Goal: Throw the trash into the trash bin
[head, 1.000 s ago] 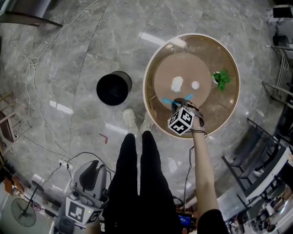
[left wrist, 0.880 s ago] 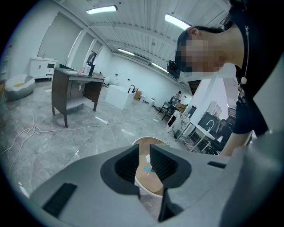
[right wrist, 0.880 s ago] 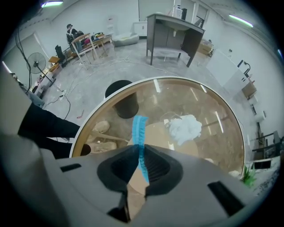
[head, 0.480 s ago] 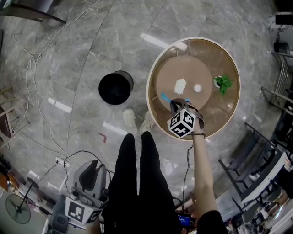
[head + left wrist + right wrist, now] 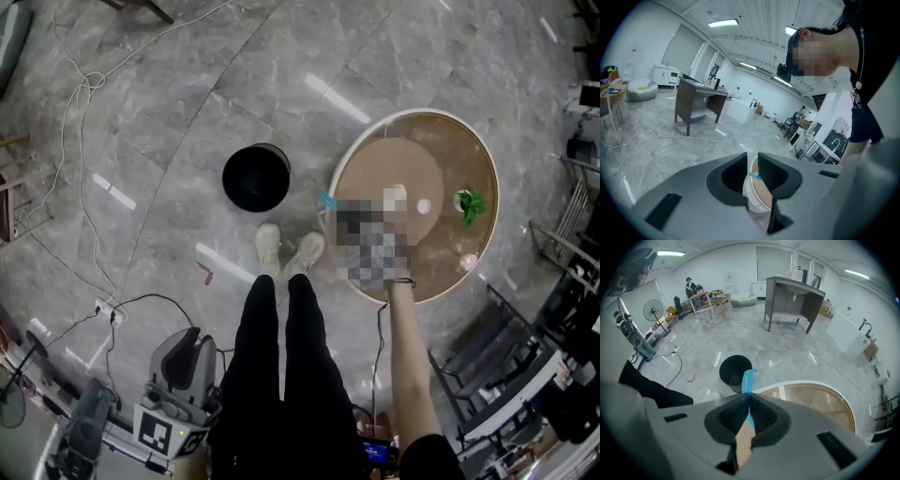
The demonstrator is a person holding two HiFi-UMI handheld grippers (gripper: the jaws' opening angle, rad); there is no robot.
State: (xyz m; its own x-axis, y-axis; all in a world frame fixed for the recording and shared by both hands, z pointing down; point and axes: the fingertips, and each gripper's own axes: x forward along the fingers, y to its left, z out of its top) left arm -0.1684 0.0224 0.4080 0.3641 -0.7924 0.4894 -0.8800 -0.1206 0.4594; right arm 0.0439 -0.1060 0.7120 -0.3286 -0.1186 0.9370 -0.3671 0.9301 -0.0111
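Note:
The black trash bin (image 5: 255, 178) stands on the floor left of the round table (image 5: 469, 159). My right gripper (image 5: 749, 404) is shut on a blue ridged strip of trash (image 5: 748, 379); its jaws have just been closing on it. In the head view a mosaic patch covers this gripper, and the blue strip (image 5: 326, 200) pokes out over the table's left rim. In the right gripper view the trash bin (image 5: 732, 370) lies just beyond the strip's tip. My left gripper (image 5: 751, 161) hangs low at my left side, open and empty.
A crumpled white paper (image 5: 395, 197), a small white ball (image 5: 424, 205) and a green item (image 5: 469, 202) lie on the table. My white shoes (image 5: 286, 248) stand between bin and table. Cables (image 5: 84, 141) trail over the floor at left. Chairs (image 5: 497, 375) crowd the right.
My right gripper has risen off the tabletop and moved left to the table's rim, nearer the bin, carrying the blue strip. The head view has swung so bin and table sit lower.

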